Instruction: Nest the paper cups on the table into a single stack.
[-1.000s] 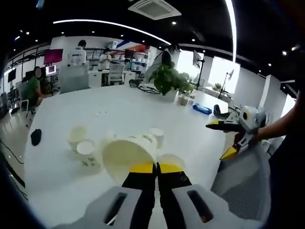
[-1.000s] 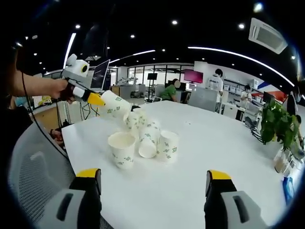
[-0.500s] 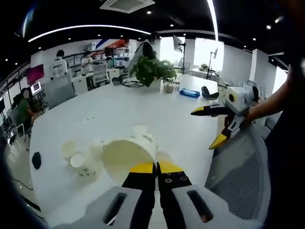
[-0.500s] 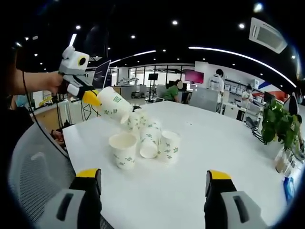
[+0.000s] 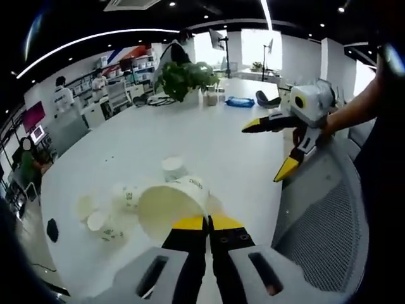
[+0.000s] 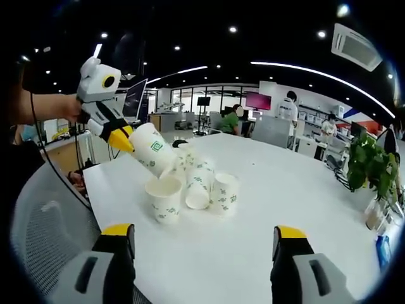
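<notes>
left tongs (image 6: pixel 120 136) pinching a white green-patterned paper cup (image 6: pixel 154 148), tilted above the upright open cup (image 6: pixel 164 197) on the white table (image 6: pixel 266 209); next: level and nest it; right tongs (image 6: pixel 199 244) spread, idle

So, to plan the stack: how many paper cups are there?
6, it seems: held cup in the left gripper, upright cup beneath, two cups beside it, two rear cups partly hidden.

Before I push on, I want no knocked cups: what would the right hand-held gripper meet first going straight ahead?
Probably bare table; the open right hand-held gripper aims about at the cup cluster, though depth is unclear.
</notes>
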### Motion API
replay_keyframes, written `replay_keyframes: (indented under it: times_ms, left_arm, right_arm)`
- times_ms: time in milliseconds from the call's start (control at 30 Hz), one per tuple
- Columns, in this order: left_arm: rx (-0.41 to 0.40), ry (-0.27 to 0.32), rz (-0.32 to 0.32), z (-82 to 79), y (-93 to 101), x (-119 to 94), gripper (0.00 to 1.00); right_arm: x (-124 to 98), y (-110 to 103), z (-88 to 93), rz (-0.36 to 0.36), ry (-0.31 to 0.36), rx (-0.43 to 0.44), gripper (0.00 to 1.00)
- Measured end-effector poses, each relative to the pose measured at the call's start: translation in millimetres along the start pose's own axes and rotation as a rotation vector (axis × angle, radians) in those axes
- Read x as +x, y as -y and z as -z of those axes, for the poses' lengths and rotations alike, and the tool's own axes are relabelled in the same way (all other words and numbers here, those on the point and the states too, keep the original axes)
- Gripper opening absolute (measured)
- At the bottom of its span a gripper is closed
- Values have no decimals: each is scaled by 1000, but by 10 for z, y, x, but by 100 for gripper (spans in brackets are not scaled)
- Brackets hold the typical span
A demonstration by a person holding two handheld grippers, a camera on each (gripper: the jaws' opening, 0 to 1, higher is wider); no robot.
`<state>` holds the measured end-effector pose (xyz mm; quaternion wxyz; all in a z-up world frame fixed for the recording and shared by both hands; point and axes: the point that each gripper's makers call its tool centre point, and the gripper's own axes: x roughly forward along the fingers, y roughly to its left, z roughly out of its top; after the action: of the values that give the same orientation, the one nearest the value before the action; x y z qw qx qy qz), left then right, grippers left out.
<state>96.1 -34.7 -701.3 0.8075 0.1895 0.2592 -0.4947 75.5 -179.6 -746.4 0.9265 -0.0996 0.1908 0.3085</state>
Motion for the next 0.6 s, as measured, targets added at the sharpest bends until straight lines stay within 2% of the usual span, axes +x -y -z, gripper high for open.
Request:
replay_keyframes:
  times_ms: [200, 600]
  left_arm:
    - [12, -20, -5, 29, 17, 61, 0]
    - [0, -18, -5, 38, 2, 111, 0]
  right_arm:
    - [-1, -9, -1, -1, -1, -3, 90]
    - [1, -10, 2, -1, -5, 1, 90]
